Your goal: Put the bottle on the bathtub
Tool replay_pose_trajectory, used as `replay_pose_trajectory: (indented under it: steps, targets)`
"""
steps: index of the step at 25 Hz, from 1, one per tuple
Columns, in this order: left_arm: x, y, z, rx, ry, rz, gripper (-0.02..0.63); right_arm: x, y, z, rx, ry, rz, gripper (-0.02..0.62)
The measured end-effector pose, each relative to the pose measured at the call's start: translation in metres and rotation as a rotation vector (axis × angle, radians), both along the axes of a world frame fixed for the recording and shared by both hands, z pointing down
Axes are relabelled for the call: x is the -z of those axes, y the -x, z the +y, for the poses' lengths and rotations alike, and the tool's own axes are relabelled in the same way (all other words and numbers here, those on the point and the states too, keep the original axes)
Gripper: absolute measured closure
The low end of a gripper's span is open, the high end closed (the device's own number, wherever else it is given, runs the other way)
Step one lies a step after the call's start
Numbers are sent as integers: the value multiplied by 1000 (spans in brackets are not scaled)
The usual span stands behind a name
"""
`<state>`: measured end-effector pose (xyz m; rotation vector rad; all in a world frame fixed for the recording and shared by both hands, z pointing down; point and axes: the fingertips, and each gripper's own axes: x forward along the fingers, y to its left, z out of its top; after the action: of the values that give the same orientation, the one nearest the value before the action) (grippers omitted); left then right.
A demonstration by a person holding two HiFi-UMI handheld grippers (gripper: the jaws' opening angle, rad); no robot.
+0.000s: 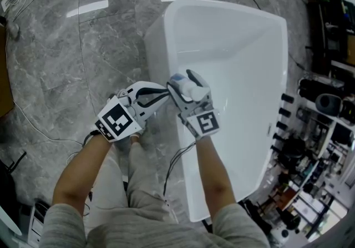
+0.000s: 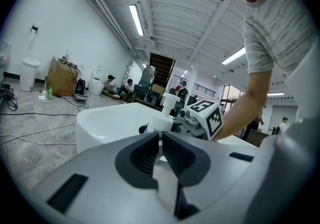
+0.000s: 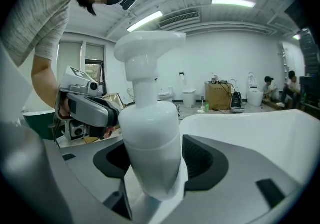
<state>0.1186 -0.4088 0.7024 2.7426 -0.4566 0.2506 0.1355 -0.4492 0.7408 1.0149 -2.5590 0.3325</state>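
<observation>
A white pump bottle (image 1: 192,90) is held upright over the near left rim of the white bathtub (image 1: 158,41); my right gripper (image 1: 188,84) is shut on it. In the right gripper view the bottle (image 3: 150,138) fills the space between the dark pads, and the tub wall (image 3: 250,128) curves behind it. My left gripper (image 1: 165,93) hovers just left of the bottle, over the tub's edge, with its jaws shut and nothing in them. Seen from the left gripper view, the closed pads (image 2: 150,154) point at the bottle (image 2: 166,110) and the tub (image 2: 107,120).
Grey marble floor (image 1: 66,47) with thin cables (image 1: 33,119) surrounds the tub. Cluttered racks of equipment (image 1: 321,130) line the right side. The person's legs (image 1: 130,186) stand at the tub's near left corner. People and toilets (image 2: 95,86) are far off.
</observation>
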Motion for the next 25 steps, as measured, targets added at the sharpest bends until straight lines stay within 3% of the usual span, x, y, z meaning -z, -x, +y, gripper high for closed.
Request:
replay_pose_trajectory:
  steps: [18,25]
  targets:
    - [-3,4,1,6,3,-38,601,1,-8,13,17,29,33,310]
    - [0,1,5,7,3,-58,601,6,-23,26,-35,44,46,310]
